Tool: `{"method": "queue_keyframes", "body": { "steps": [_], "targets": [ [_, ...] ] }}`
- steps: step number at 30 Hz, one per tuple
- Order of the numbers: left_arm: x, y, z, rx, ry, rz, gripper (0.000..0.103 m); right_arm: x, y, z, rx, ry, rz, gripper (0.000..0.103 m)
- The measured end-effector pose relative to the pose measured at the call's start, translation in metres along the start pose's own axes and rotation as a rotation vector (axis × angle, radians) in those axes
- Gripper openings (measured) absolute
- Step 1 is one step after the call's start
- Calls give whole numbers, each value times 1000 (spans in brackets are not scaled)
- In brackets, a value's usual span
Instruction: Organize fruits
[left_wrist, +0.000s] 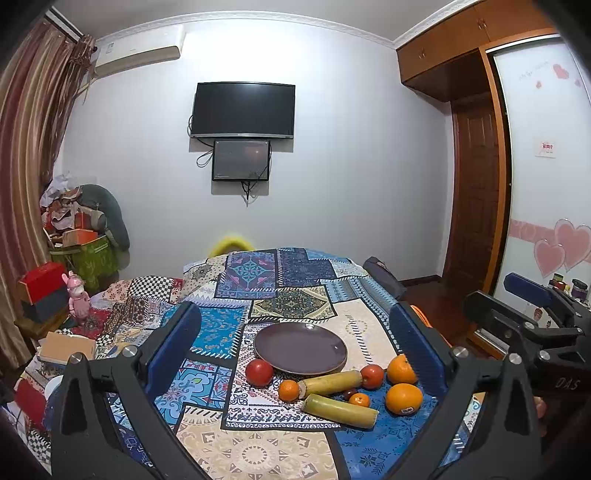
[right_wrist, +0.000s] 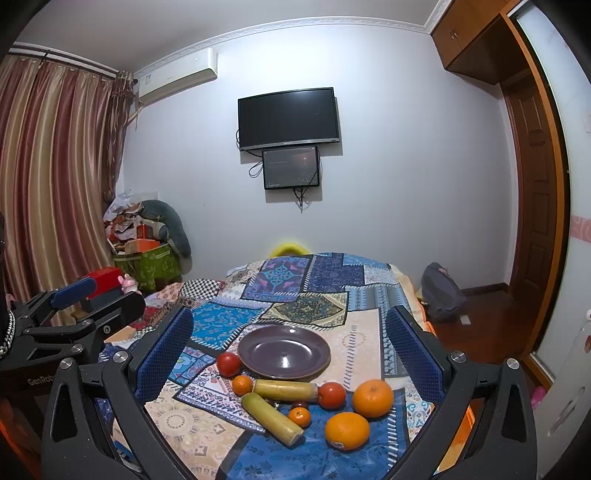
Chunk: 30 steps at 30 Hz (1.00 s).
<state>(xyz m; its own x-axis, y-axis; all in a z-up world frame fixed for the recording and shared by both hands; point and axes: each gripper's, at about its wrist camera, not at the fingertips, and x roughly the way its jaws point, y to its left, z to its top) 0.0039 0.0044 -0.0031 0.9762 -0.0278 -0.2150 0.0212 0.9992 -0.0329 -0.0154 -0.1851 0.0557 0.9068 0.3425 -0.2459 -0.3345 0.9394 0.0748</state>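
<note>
Both grippers spread wide, nothing held, hovering above the patchwork cloth (right_wrist: 362, 350). Left gripper (left_wrist: 295, 347) and right gripper (right_wrist: 291, 343) each frame the fruit between their fingers. Nearest: stickered orange (right_wrist: 347, 430), sugarcane piece (right_wrist: 271, 417), small tangerine (right_wrist: 299, 416). Behind: second orange (right_wrist: 372, 398), second sugarcane piece (right_wrist: 284, 389), red fruits (right_wrist: 331, 395) (right_wrist: 229, 364). Beyond them, purple plate (right_wrist: 283, 352), bare.

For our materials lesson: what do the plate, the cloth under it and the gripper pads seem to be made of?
Plate: probably glazed ceramic, dark purple-brown; glossy highlights on its surface suggest a glaze, though plastic cannot be ruled out.
Cloth: printed woven fabric, matte, draping in soft folds over the edges.
Pads: blue, likely rubber or soft plastic; a fine ridged texture shows, with no shine.
</note>
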Motion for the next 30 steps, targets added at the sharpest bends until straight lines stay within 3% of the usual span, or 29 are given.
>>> {"method": "queue_keyframes", "body": {
  "steps": [30],
  "targets": [
    [0,-1,1,-6,1,-7,103,0,-2,-1,2,2,4,103]
  ]
}}
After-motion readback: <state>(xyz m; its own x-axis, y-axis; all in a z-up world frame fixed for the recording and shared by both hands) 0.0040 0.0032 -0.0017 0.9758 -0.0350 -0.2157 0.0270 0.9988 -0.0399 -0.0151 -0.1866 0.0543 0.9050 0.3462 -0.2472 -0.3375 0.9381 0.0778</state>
